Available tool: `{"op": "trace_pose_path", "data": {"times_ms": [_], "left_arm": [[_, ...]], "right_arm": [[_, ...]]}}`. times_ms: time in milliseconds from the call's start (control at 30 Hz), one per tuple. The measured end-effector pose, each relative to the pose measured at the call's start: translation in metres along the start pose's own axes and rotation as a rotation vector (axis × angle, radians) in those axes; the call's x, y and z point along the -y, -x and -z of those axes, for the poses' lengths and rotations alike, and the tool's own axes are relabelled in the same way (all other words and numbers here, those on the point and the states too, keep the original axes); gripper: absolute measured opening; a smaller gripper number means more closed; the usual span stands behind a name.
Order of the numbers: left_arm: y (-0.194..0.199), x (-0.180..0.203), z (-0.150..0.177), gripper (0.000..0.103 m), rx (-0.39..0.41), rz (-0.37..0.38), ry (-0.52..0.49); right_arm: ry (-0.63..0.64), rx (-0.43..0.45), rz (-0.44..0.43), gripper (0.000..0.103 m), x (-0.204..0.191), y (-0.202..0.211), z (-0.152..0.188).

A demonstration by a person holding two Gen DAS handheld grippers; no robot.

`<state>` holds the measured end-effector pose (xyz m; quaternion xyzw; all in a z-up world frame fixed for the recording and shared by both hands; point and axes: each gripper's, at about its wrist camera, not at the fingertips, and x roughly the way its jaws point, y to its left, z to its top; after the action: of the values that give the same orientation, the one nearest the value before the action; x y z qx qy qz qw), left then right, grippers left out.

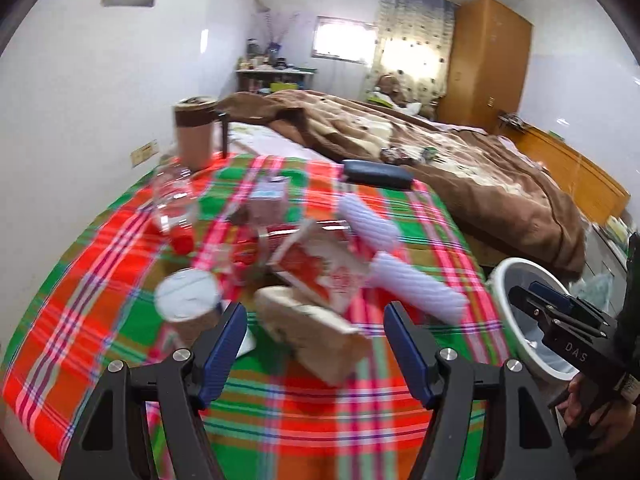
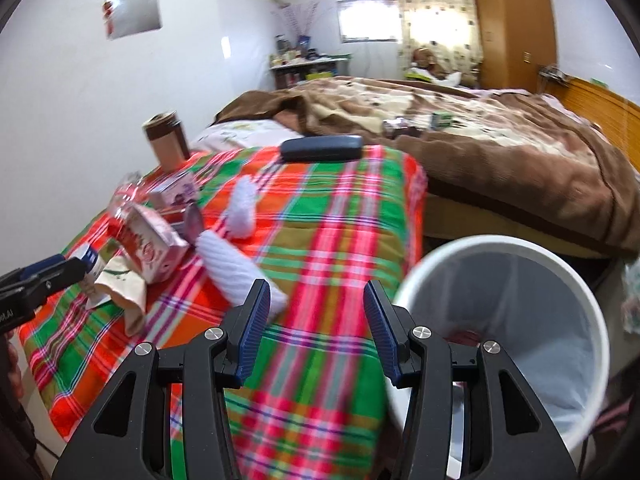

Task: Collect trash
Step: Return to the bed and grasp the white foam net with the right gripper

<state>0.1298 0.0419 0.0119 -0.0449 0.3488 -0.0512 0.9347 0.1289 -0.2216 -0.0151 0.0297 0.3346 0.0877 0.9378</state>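
Observation:
Trash lies on a plaid-covered table (image 1: 120, 280): a red-and-white carton (image 1: 320, 272) (image 2: 148, 244), a beige paper bag (image 1: 312, 328) (image 2: 124, 284), a lidded paper cup (image 1: 186, 296), a clear bottle with a red cap (image 1: 176, 208) and two white ribbed rolls (image 1: 416, 284) (image 2: 236, 268). My left gripper (image 1: 316, 320) hovers open just short of the paper bag, holding nothing. My right gripper (image 2: 316, 292) is open and empty over the table's right part, beside the white lined bin (image 2: 500, 242) (image 1: 496, 284). Both views are motion-blurred.
A brown mug (image 1: 194, 132) (image 2: 166, 140), a small pink box (image 1: 266, 200) and a dark blue case (image 1: 378, 174) (image 2: 322, 148) sit toward the table's far side. A bed with a brown blanket (image 2: 500, 148) lies behind. A wall runs along the left.

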Motion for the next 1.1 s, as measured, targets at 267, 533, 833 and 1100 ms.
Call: {"op": "trace_pose_path", "data": {"times_ms": [267, 533, 833, 1100], "left_arm": [[-0.007, -0.047, 0.004, 0.072, -0.016, -0.084, 0.058], [-0.024, -0.074, 0.01, 0.075, -0.036, -0.106, 0.096], [-0.046, -0.077, 0.008, 0.075, -0.073, -0.082, 0.084], [-0.055, -0.083, 0.005, 0.074, -0.074, -0.055, 0.111]], "right_arm": [[0.048, -0.075, -0.065, 0.056, -0.021, -0.032, -0.005], [0.125, -0.127, -0.059, 0.057, -0.039, -0.053, -0.012], [0.139, -0.164, -0.086, 0.057, -0.049, -0.065, -0.013], [0.159, -0.193, -0.109, 0.057, -0.058, -0.073, -0.015]]}}
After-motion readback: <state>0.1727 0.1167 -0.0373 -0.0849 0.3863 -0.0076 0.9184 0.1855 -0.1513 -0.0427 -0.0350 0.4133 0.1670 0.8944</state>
